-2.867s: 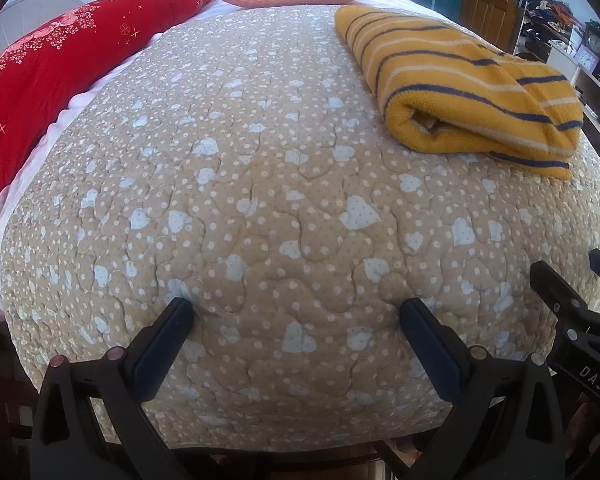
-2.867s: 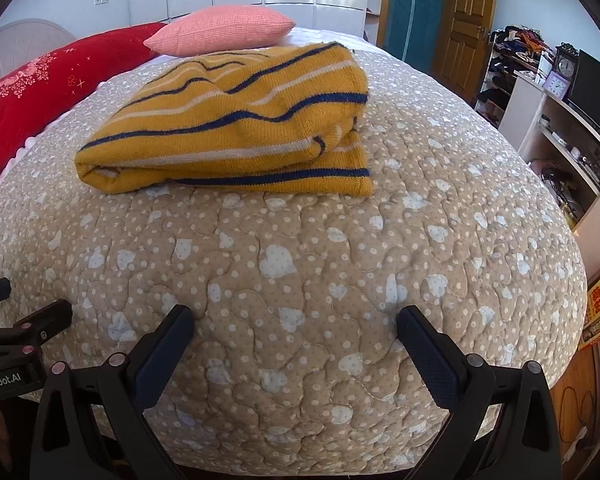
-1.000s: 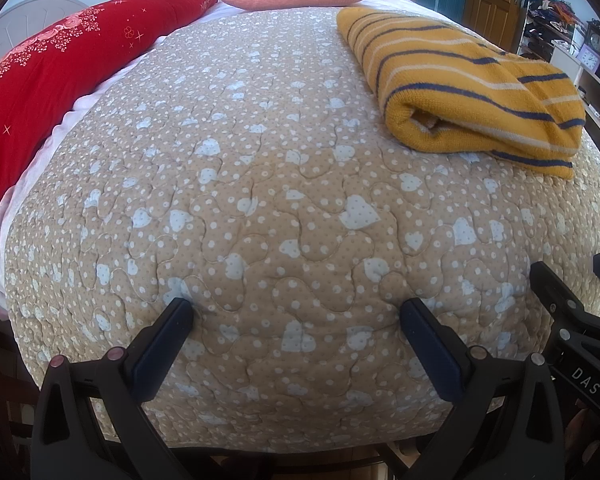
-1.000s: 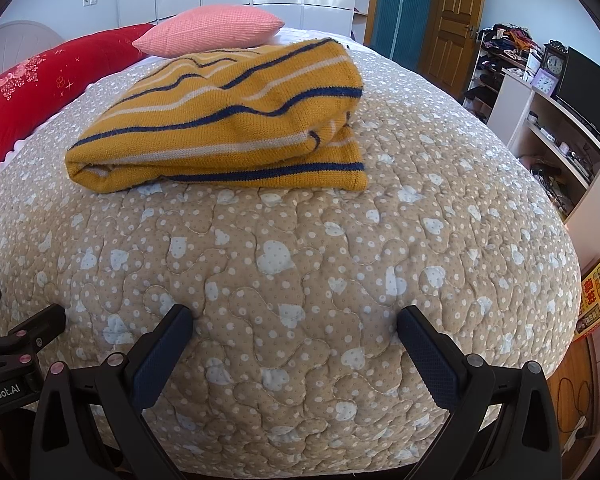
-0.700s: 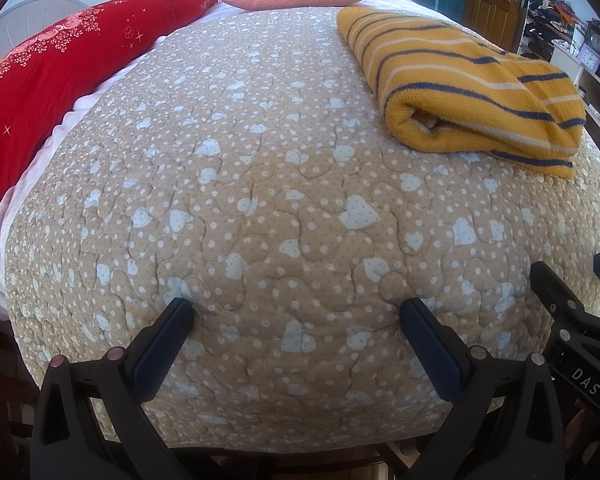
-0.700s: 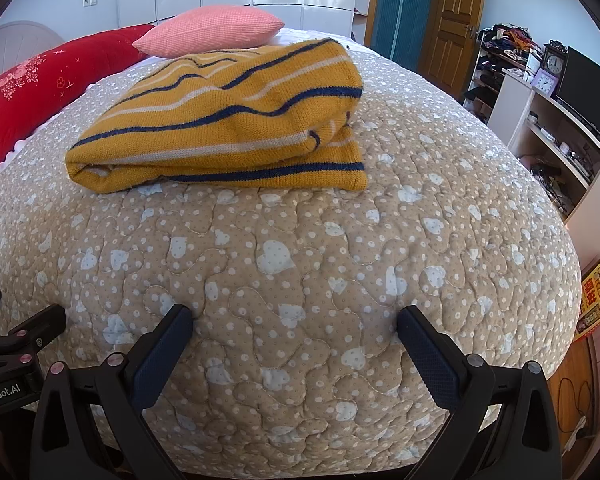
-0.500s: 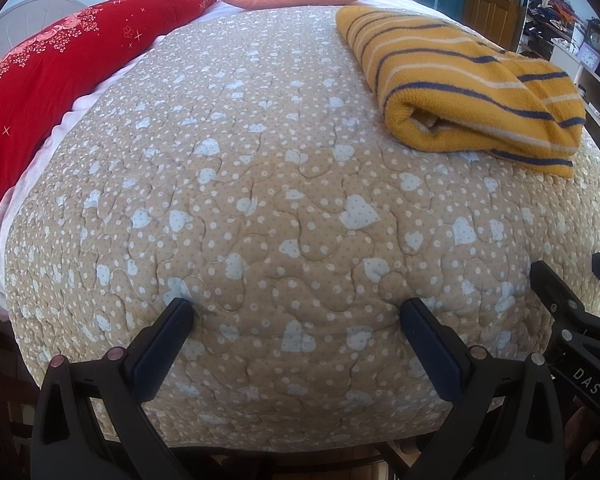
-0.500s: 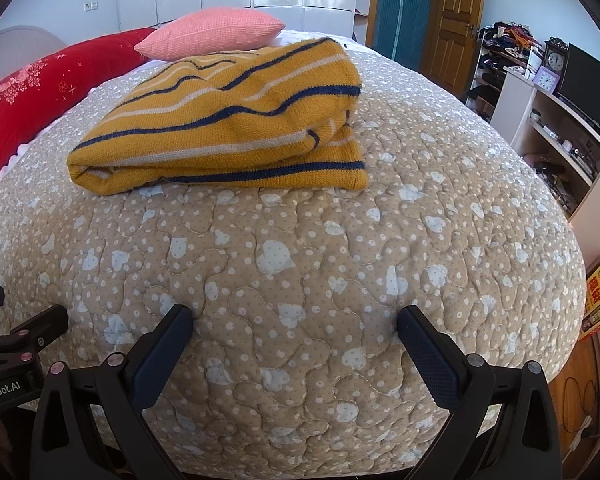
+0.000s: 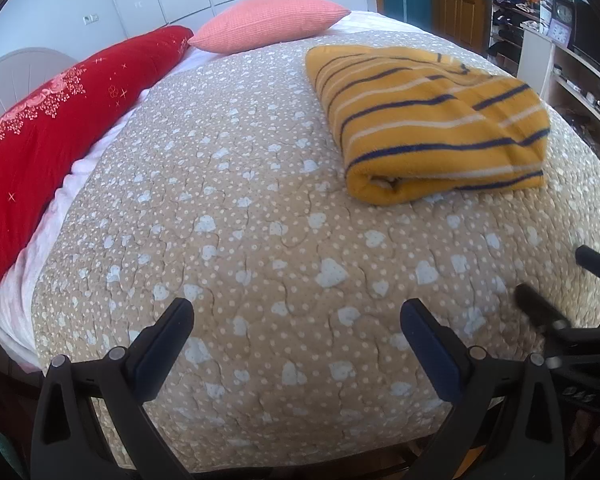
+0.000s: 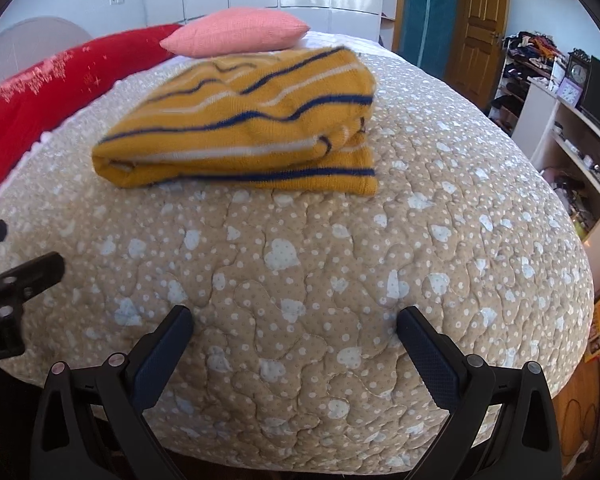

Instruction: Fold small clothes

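A folded yellow sweater (image 9: 432, 120) with navy and white stripes lies on the tan quilted bed (image 9: 260, 240), far right in the left wrist view. In the right wrist view the sweater (image 10: 252, 124) lies ahead at centre-left. My left gripper (image 9: 296, 312) is open and empty above the near edge of the bed. My right gripper (image 10: 294, 320) is open and empty, also over the near edge. The right gripper shows at the right of the left wrist view (image 9: 556, 292). The left gripper shows at the left of the right wrist view (image 10: 16, 256).
A long red pillow (image 9: 60, 120) lies along the left side of the bed. A pink pillow (image 9: 268, 20) sits at the head. White shelves with a clock (image 10: 572, 92) stand on the right, a wooden door (image 10: 480, 28) behind.
Both grippers have risen and tilted up, so the room's far wall shows more. The sweater has not moved. Both grippers stay open.
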The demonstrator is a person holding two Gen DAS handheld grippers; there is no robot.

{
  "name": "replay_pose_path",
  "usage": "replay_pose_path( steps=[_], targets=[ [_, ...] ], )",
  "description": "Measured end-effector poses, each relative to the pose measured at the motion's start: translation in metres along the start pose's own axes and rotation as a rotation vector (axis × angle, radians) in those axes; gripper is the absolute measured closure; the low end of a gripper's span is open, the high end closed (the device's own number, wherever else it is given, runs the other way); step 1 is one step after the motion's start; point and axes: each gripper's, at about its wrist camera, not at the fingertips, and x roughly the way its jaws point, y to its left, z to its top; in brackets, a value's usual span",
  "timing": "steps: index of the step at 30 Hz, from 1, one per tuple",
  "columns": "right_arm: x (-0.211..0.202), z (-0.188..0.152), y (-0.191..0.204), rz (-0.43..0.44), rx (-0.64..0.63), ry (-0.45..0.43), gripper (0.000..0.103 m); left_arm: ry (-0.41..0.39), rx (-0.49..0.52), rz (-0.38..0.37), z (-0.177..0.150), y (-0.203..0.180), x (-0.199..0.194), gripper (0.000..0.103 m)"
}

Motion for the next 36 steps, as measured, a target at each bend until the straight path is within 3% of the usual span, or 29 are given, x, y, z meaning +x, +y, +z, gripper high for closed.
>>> replay_pose_path(
  steps=[7,14,19,36],
  targets=[
    [-0.021,0.025,-0.014,-0.020,0.019,-0.103,0.001,0.027,-0.017,-0.020,0.007,0.010,0.015,0.000],
    [-0.005,0.037,-0.013,-0.025,0.034,-0.071,0.001,0.050,-0.032,-0.037,0.007,0.007,0.026,0.000],
    [-0.001,0.023,-0.007,-0.034,0.025,-0.053,0.001,0.076,-0.050,-0.054,0.006,0.008,0.036,0.000],
    [0.017,0.015,-0.008,-0.049,0.039,-0.002,0.001,0.061,-0.061,-0.037,0.003,0.002,0.040,0.000]
  ],
)
